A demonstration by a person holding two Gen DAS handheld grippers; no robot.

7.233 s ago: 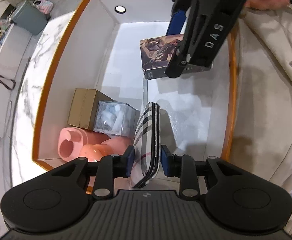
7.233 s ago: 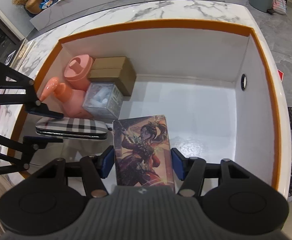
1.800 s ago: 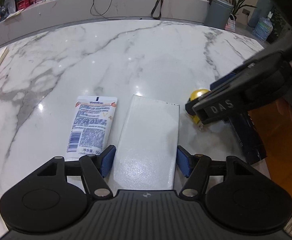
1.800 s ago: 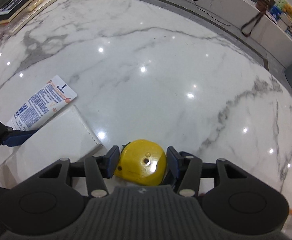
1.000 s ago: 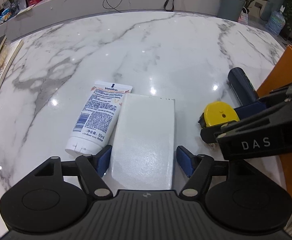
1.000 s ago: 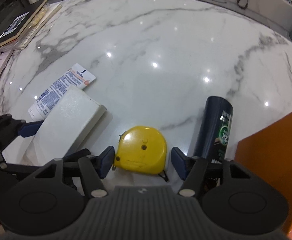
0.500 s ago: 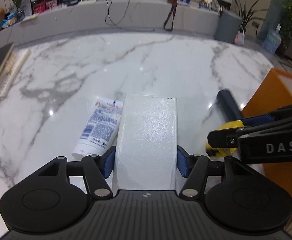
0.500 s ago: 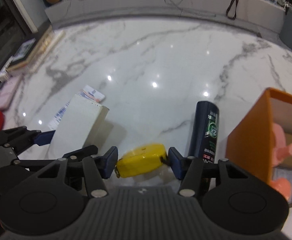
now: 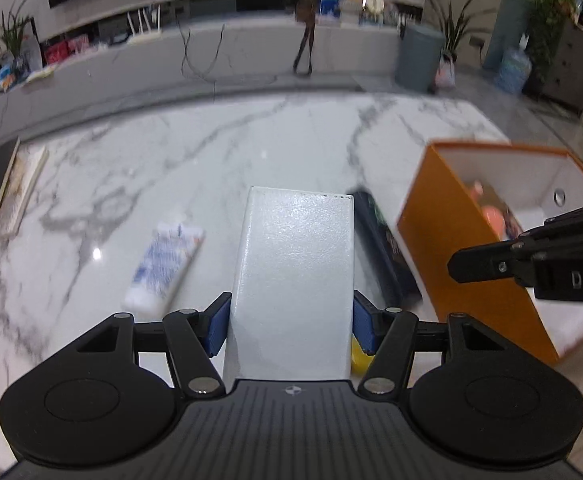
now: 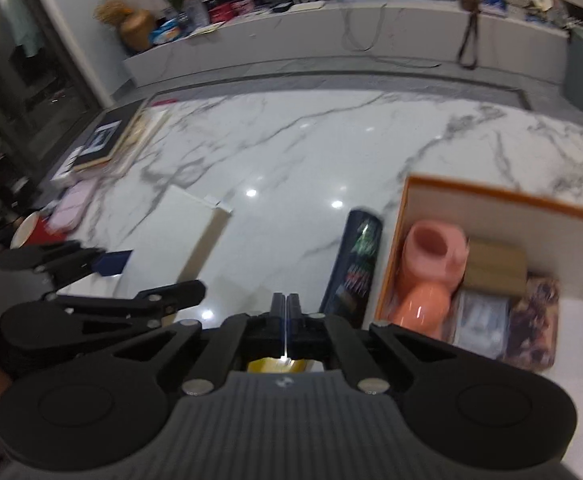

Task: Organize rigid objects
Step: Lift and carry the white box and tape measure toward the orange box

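My left gripper grasps one white box; my right gripper is clenched empty. One tube and one dark bottle lie on the counter.

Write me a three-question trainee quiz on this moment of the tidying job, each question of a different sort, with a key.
1. True or false: the white box sits between the fingers of the left gripper.
2. Where does the dark bottle lie? A: inside the orange box. B: on the marble table, beside the orange box. C: on a stack of books.
3. Fill the gap: the fingers of the right gripper are ____ (open or shut).

Key: 1 true; 2 B; 3 shut.
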